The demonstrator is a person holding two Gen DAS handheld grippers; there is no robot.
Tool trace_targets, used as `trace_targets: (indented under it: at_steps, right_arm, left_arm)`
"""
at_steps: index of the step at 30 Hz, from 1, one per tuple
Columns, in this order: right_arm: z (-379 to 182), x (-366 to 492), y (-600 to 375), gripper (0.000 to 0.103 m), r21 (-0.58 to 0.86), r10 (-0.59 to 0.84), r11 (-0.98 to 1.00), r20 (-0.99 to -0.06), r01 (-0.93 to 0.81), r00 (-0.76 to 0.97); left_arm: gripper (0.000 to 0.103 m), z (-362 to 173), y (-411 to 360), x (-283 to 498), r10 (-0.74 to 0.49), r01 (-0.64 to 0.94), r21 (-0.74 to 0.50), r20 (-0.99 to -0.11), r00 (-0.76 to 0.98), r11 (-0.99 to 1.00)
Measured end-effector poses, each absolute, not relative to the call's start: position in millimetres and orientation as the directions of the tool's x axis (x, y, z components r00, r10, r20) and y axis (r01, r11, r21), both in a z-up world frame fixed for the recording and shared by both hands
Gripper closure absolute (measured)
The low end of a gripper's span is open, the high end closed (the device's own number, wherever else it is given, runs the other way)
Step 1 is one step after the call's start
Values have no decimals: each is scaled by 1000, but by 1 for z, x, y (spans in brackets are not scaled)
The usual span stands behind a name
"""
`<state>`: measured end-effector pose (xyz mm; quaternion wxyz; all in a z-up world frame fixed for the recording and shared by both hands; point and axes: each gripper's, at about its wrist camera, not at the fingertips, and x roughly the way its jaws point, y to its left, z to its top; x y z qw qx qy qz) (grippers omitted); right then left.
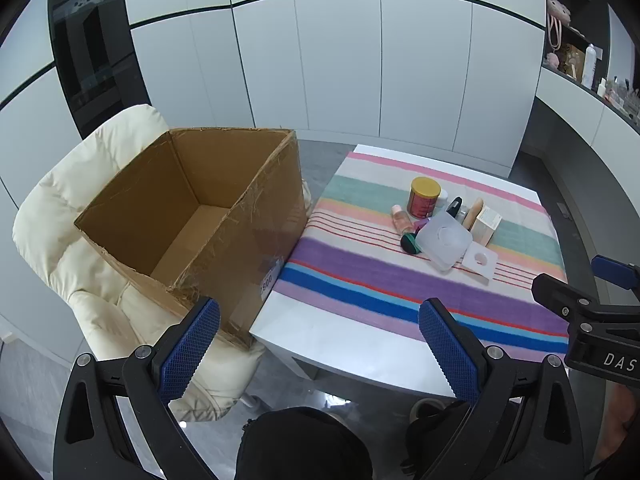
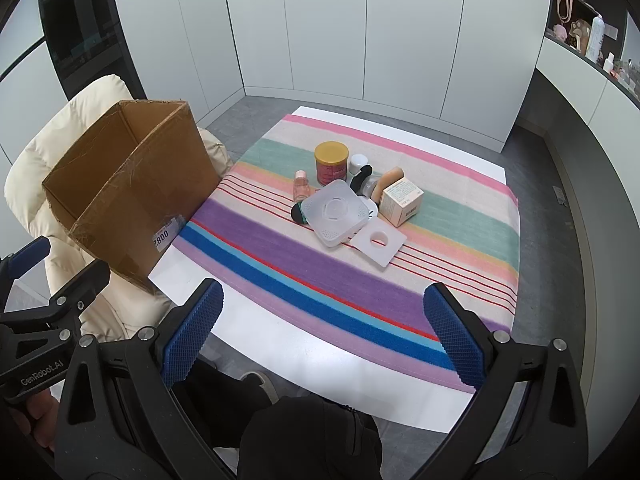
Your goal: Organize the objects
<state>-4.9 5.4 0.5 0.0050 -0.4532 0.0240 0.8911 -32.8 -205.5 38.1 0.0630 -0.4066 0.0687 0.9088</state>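
Observation:
A cluster of small items sits on the striped cloth (image 2: 280, 240): a yellow-lidded red can (image 2: 330, 162), a pink bottle (image 2: 301, 184), a square white plastic box (image 2: 335, 212), a flat white square with a hole (image 2: 379, 240) and a small cream carton (image 2: 401, 200). An open, empty cardboard box (image 1: 192, 216) rests on a cream chair (image 1: 80, 208) left of the table. My left gripper (image 1: 320, 336) hovers open over the table's near left corner. My right gripper (image 2: 323, 332) hangs open above the near edge of the cloth. Both are well short of the items, nothing between the fingers.
The low white table (image 2: 256, 344) stands on a grey floor, with white cupboard doors (image 2: 400, 40) behind. A counter with shelves of oddments (image 2: 592, 40) runs along the right. A person's dark-clothed legs (image 2: 308, 440) and a shoe (image 2: 260, 384) show below the grippers.

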Motion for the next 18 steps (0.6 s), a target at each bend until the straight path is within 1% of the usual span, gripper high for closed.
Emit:
trace_targets:
  at_steps: [18]
  right_arm:
    - [0,-5,11,1,42,-10,-998,-807,-40,-591]
  left_arm:
    - [4,39,-207,-34,60,-164,67,-744,-665,-984]
